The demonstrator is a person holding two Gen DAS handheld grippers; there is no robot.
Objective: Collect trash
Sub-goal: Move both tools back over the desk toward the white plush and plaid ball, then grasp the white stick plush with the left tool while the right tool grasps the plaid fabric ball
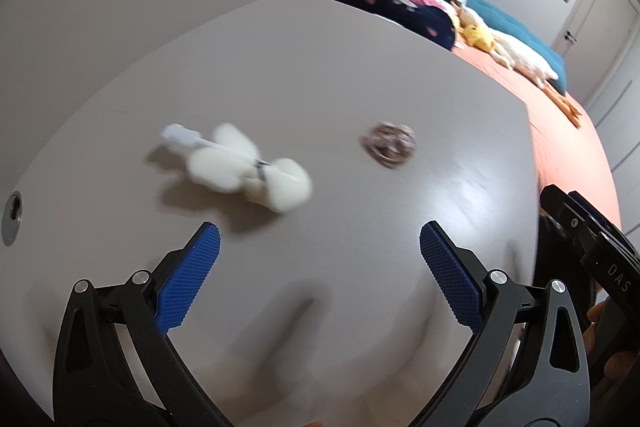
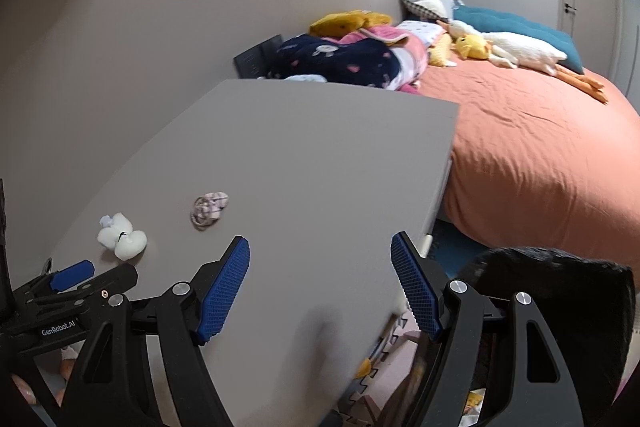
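A white fluffy bundle (image 1: 244,167) with a small pale tag lies on the grey table (image 1: 320,67), blurred in the left wrist view. To its right lies a small pinkish-brown scrunchie-like ring (image 1: 390,143). My left gripper (image 1: 320,235) hovers open just in front of both, nothing between its blue pads. In the right wrist view the white bundle (image 2: 122,237) and the ring (image 2: 209,207) lie at the left of the table (image 2: 320,147). My right gripper (image 2: 320,247) stands open over the table's near right part, empty. The left gripper (image 2: 72,275) shows at that view's lower left.
A bed with an orange cover (image 2: 540,155) stands right of the table, with blankets (image 2: 352,59), pillows and plush toys (image 2: 516,51) on it. A black bin-like object (image 2: 560,287) sits below right of the table edge. A round cable hole (image 1: 12,217) is at the table's left.
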